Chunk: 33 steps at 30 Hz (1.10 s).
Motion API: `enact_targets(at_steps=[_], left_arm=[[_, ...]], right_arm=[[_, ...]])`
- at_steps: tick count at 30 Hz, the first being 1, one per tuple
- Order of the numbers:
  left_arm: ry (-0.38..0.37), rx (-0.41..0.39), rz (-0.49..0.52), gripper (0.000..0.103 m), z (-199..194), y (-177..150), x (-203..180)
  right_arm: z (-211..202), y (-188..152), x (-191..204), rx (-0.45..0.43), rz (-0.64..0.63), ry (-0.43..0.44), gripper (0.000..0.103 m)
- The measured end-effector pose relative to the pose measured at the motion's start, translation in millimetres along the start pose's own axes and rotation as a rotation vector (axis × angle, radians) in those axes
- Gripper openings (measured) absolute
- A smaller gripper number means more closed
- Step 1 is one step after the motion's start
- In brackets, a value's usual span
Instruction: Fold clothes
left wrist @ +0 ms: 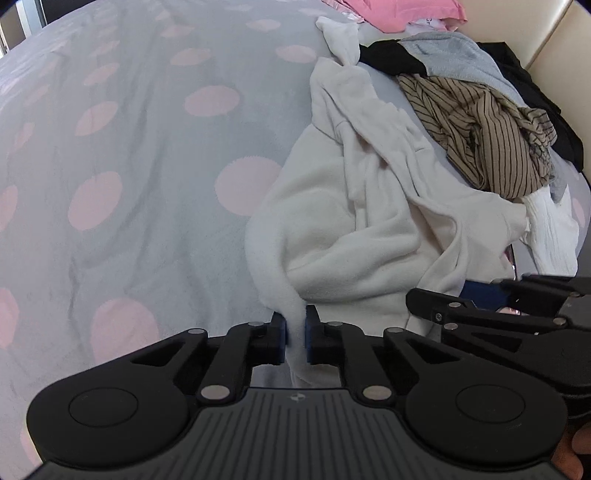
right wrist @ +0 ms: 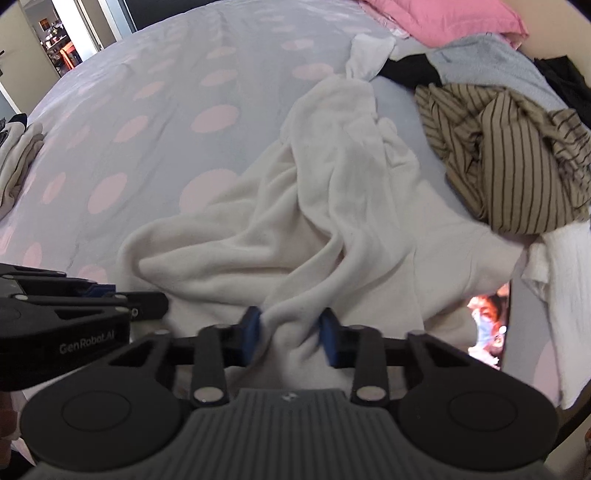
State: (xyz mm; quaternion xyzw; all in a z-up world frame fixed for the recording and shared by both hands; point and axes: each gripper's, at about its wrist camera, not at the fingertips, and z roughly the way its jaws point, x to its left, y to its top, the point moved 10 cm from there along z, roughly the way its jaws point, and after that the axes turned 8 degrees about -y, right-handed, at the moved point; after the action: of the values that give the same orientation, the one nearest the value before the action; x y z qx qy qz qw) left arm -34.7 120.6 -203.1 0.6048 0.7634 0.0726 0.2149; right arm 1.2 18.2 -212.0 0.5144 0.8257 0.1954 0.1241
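Cream fleece garment (right wrist: 332,206) pinched along its near edge by both grippers, on the polka-dot bedspread (left wrist: 129,155).

The left gripper (left wrist: 295,338) is nearly closed on a thin ridge of fleece; the right gripper (right wrist: 291,338) clamps a thicker bunched fold, jaws partly apart. The garment lies crumpled mid-bed, its far right side tucked under the striped tan shirt (right wrist: 517,162) in the laundry pile. Risks, as I judge them: lifting could drag that pile along, the thin left pinch may slip, and the bunched right grip may catch two layers. A lit tablet screen (right wrist: 491,325) sits near right.

fleece garment (right wrist: 332,206) on bed (right wrist: 147,110), clothes heap (right wrist: 517,155) to its right — pillow (right wrist: 443,18) behind
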Motion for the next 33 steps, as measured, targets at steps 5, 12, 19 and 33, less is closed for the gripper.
enact_targets(at_steps=[5, 12, 19, 33], left_arm=[[0.020, -0.066, -0.046, 0.005, -29, 1, 16], [0.126, -0.185, -0.100, 0.005, -104, -10, 69], [0.255, -0.342, -0.170, 0.004, -196, -21, 117], [0.300, -0.301, -0.297, 0.004, -189, -66, 168]], right_arm=[[-19, 4, 18, -0.043, -0.040, 0.039, 0.016], [-65, 10, 83, -0.099, -0.116, 0.198, 0.015], [-128, 8, 149, -0.188, -0.236, 0.345, 0.011], [-97, 31, 75, -0.237, -0.151, 0.025, 0.010]])
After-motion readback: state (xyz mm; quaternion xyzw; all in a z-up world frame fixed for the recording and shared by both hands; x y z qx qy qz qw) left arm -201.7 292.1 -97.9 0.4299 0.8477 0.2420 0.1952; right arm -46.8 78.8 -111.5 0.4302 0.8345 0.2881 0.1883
